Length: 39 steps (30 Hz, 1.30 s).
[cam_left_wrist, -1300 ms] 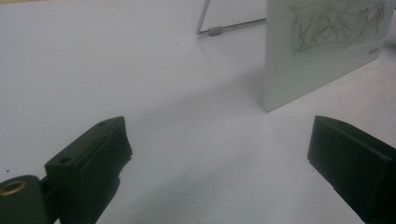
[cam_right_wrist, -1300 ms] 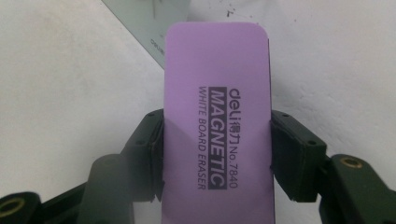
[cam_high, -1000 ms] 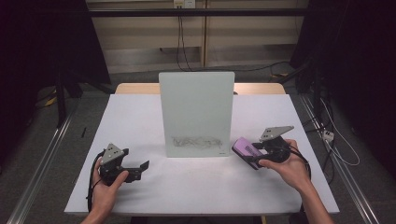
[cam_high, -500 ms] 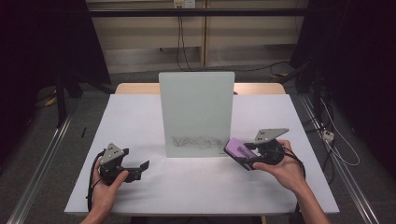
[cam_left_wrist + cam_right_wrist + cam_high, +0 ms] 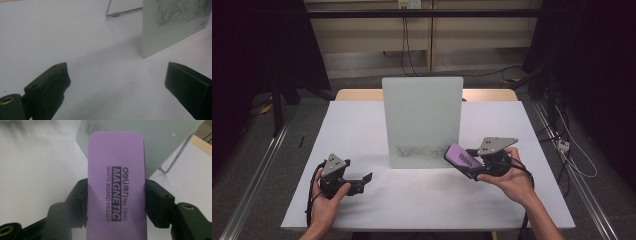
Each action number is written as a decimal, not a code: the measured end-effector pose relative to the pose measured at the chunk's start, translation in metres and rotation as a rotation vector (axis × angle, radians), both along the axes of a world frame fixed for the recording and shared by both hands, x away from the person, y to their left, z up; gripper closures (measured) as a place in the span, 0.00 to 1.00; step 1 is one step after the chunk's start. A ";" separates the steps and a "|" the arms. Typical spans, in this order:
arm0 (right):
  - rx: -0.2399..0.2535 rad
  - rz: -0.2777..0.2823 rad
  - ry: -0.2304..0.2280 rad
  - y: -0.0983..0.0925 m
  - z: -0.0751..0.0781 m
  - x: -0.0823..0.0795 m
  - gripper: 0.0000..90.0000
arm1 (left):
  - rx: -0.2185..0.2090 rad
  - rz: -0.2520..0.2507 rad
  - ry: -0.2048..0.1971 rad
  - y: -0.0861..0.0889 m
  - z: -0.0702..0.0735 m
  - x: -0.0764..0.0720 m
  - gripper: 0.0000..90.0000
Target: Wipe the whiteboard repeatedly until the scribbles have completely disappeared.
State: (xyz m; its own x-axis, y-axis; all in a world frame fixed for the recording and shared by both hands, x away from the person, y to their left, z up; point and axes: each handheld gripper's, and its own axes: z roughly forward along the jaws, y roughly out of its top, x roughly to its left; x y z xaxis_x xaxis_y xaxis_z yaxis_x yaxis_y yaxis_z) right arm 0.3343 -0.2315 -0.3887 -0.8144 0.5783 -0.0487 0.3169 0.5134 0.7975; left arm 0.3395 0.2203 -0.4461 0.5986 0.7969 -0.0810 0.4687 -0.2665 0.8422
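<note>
Purple eraser pinched at right, close to the scribbled whiteboard.

Near left: left gripper (image 5: 362,181) held low over the white table (image 5: 422,200), jaws spread wide, nothing between them. Near right: right gripper (image 5: 116,195) clamped on both long sides of the purple eraser (image 5: 116,185), printed "MAGNETIC WHITE BOARD ERASER", tip just beside the board's lower right corner. Farther, at centre: whiteboard (image 5: 422,117) standing upright on a wire stand (image 5: 120,12), grey scribbles (image 5: 419,151) along its bottom edge.

Your right gripper (image 5: 116,195): black jaws on a purple whiteboard eraser (image 5: 116,177) w/ dark print. Whiteboard (image 5: 422,120): pale grey-white, dark scribbles along bottom. Tabletop (image 5: 362,125) white. Your left gripper (image 5: 117,85) black, grey plate on top.
</note>
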 end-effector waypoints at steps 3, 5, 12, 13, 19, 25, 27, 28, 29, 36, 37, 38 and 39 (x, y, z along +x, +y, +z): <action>0.005 -0.006 -0.025 0.002 0.005 0.001 0.47 | 0.002 0.002 -0.002 0.000 0.000 0.000 0.06; 0.002 -0.005 -0.052 0.006 0.007 0.003 0.47 | 0.001 0.004 -0.003 0.000 0.000 0.000 0.06; -0.028 0.036 -0.061 0.025 0.010 0.016 0.47 | 0.005 -0.001 -0.001 -0.001 0.000 0.000 0.06; -0.030 0.043 -0.065 0.027 0.011 0.017 0.47 | 0.005 -0.003 0.001 -0.001 0.000 0.000 0.06; -0.037 0.059 -0.076 0.040 0.011 0.022 0.47 | 0.006 -0.009 0.000 -0.001 0.000 0.000 0.06; -0.058 0.067 -0.082 0.048 0.008 0.028 0.47 | -0.001 -0.004 -0.002 0.000 0.001 0.000 0.06; -0.051 0.068 -0.082 0.049 0.006 0.030 0.47 | 0.001 -0.008 -0.002 0.000 0.001 0.000 0.06; -0.061 0.067 -0.079 0.051 0.001 0.030 0.47 | -0.001 -0.009 -0.001 0.000 0.001 0.000 0.06; -0.061 0.067 -0.079 0.051 0.001 0.030 0.47 | 0.000 -0.012 -0.001 -0.001 0.001 0.000 0.06; -0.091 0.054 -0.085 0.051 -0.006 0.033 0.47 | -0.004 -0.011 0.004 0.000 0.000 0.000 0.06; -0.091 0.054 -0.085 0.051 -0.006 0.033 0.47 | -0.004 -0.011 0.004 0.000 0.000 0.000 0.06; -0.096 0.056 -0.087 0.051 -0.007 0.033 0.47 | -0.005 -0.010 0.004 -0.001 0.000 0.000 0.06; -0.096 0.056 -0.087 0.051 -0.007 0.033 0.47 | -0.004 -0.010 0.004 -0.001 0.000 0.000 0.06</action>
